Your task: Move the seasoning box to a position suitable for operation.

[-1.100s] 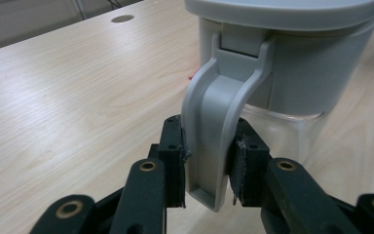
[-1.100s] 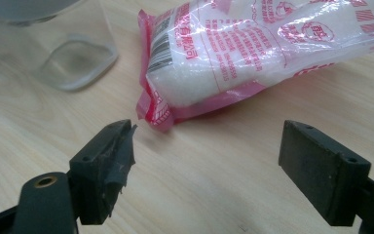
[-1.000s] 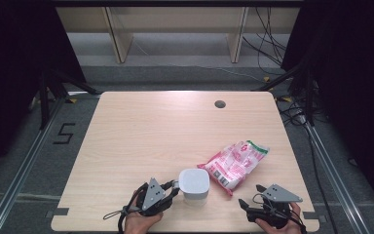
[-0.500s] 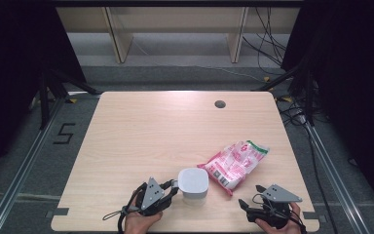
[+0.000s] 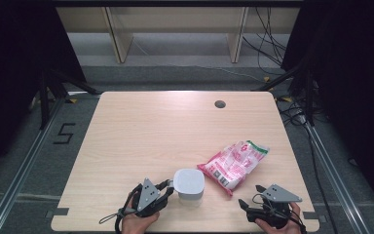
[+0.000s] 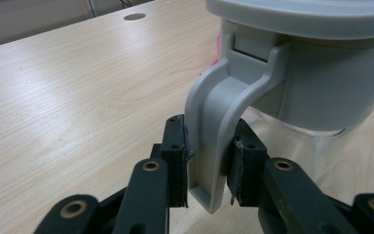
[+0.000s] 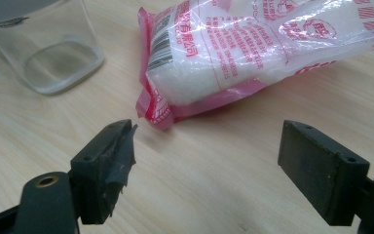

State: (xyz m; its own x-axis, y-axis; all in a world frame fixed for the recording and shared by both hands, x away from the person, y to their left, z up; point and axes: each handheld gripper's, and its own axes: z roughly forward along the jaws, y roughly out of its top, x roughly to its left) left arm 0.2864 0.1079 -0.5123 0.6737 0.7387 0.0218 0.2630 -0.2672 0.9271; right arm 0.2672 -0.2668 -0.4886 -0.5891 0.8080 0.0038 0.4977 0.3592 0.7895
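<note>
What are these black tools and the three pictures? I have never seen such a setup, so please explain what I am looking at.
A person sits at a wooden table and holds a hand tool with two black fingers in each hand. One picture looks down from above the table; the other two come from small cameras riding on each tool, looking along its fingers.

The left gripper has its fingers pressed on the grey latch of a clear container with a grey lid. The right gripper is open and holds nothing; it points at a pink and white plastic bag of a white grainy substance, lying flat beside the container.
</note>
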